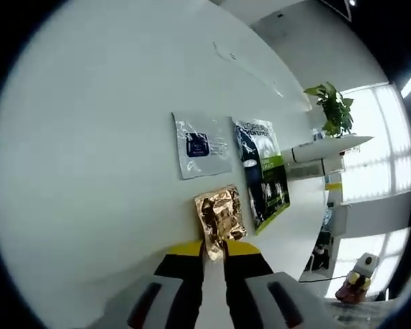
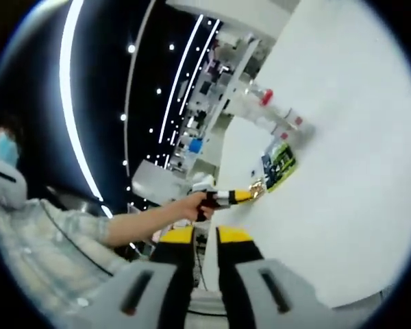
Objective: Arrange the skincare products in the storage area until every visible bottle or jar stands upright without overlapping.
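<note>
Three flat sachets lie on the white table [image 1: 89, 171]: a white one with a blue label [image 1: 201, 145], a dark one with a green band [image 1: 264, 171] and a crinkled gold foil one [image 1: 220, 216]. My left gripper [image 1: 214, 252] has its yellow-tipped jaws close together, and the gold sachet's near end sits between the tips. Seen from the right gripper view, the left gripper [image 2: 250, 194] reaches the gold sachet [image 2: 258, 185] beside the green sachet [image 2: 281, 161]. Clear bottles with red caps [image 2: 267, 97] stand further along the table. My right gripper [image 2: 205, 236] hovers off the table edge, jaws together, holding nothing.
A potted plant [image 1: 332, 106] stands on a white shelf [image 1: 329, 147] past the table's far side, by bright windows. A small white-capped item [image 1: 359, 274] shows at the lower right. A person's hand [image 2: 195, 204] and plaid sleeve [image 2: 68, 233] hold the left gripper.
</note>
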